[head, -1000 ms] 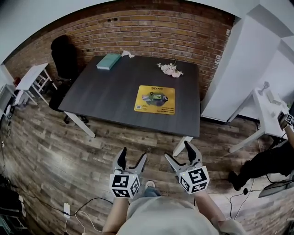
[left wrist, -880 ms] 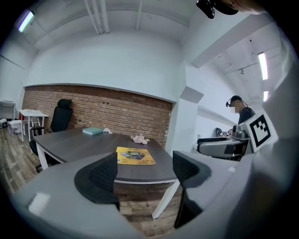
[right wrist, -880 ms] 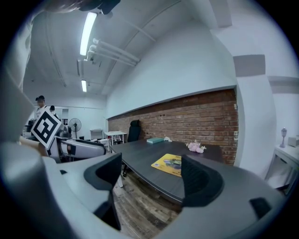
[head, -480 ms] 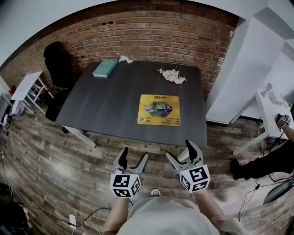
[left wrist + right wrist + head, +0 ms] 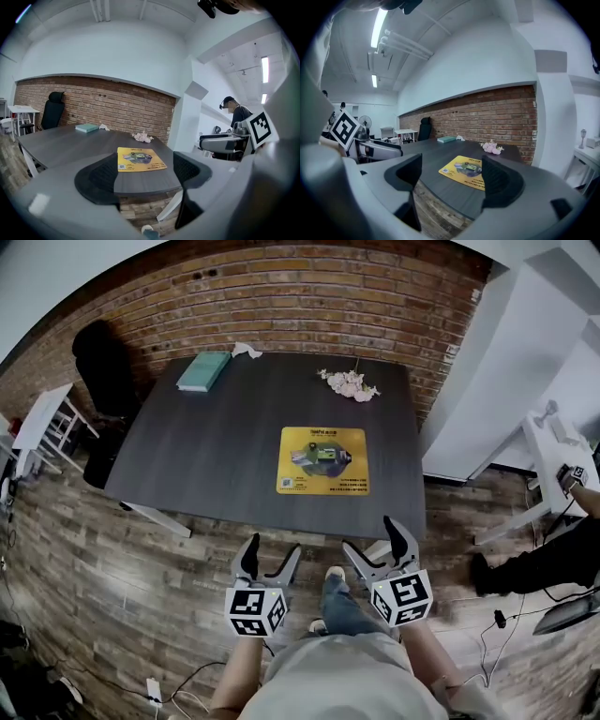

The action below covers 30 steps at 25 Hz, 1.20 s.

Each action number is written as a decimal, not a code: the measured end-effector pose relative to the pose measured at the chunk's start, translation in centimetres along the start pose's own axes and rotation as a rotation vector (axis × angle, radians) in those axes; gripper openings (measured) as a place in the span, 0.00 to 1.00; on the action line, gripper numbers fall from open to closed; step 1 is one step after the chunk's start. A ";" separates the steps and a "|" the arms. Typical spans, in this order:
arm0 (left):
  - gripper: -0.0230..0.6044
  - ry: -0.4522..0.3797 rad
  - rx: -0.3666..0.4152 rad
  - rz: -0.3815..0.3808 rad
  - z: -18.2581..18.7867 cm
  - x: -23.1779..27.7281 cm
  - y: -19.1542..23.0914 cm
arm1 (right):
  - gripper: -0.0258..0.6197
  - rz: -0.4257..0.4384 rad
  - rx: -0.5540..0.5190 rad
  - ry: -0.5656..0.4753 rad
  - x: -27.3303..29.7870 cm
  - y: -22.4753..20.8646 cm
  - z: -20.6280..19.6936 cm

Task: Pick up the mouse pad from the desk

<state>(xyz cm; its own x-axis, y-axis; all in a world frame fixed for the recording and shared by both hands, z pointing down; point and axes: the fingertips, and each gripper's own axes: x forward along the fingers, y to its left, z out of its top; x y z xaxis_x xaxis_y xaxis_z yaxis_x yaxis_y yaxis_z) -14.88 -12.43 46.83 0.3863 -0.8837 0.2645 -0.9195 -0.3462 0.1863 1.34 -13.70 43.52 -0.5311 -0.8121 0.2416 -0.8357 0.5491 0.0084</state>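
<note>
A yellow mouse pad (image 5: 323, 460) with a printed picture lies flat on the dark desk (image 5: 216, 446), toward its near right part. It also shows in the left gripper view as the yellow mouse pad (image 5: 139, 159) and in the right gripper view as the mouse pad (image 5: 469, 171). My left gripper (image 5: 269, 563) and my right gripper (image 5: 375, 542) hang side by side over the wooden floor, just short of the desk's near edge. Both stand open with nothing between their jaws, pointing toward the desk.
A teal book (image 5: 204, 370) and crumpled paper (image 5: 247, 351) lie at the desk's far left, pale flowers (image 5: 349, 383) at its far right. A black chair (image 5: 98, 371) stands left, a white side table (image 5: 37, 418) beyond it. Another person (image 5: 544, 559) is at right by a white table (image 5: 553, 451).
Both grippers have come closer to the desk's near edge, and the desk and mouse pad now sit lower and nearer in the head view. The jaws stay open.
</note>
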 end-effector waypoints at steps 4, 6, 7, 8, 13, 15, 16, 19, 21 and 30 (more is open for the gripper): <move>0.60 0.011 -0.006 0.001 -0.1 2.4 1.3 | 0.62 -0.003 -0.003 0.009 2.4 -1.4 -0.1; 0.60 0.016 -0.004 0.005 -0.2 3.9 2.1 | 0.62 0.004 -0.003 0.012 3.9 -2.2 0.0; 0.60 0.021 -0.003 0.007 -0.2 4.8 2.5 | 0.62 0.009 -0.004 0.014 4.6 -2.7 0.0; 0.60 0.028 -0.002 0.009 -0.2 5.7 2.9 | 0.62 0.013 -0.005 0.016 5.4 -3.2 0.1; 0.60 0.050 -0.012 0.026 0.6 10.1 5.1 | 0.62 0.024 -0.001 0.032 9.5 -5.9 0.6; 0.60 0.062 -0.019 0.036 0.8 11.5 5.9 | 0.62 0.030 -0.005 0.044 10.9 -6.9 0.6; 0.60 0.067 -0.022 0.040 1.0 12.2 6.2 | 0.62 0.032 -0.006 0.048 11.6 -7.4 0.7; 0.60 0.081 -0.024 0.049 1.4 14.3 7.0 | 0.62 0.036 -0.005 0.061 13.8 -8.9 0.8; 0.60 0.095 -0.027 0.051 1.4 15.6 7.5 | 0.62 0.037 -0.008 0.076 15.2 -10.0 0.6; 0.60 0.193 -0.021 0.042 -0.3 21.5 8.9 | 0.62 0.036 -0.005 0.169 21.1 -14.4 -2.3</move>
<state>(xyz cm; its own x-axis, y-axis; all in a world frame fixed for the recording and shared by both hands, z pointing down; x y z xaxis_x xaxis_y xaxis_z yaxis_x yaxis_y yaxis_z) -14.76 -34.44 54.48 0.3559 -0.8197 0.4487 -0.9343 -0.3013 0.1906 2.47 -38.31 50.73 -0.5295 -0.7472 0.4017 -0.8154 0.5788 0.0017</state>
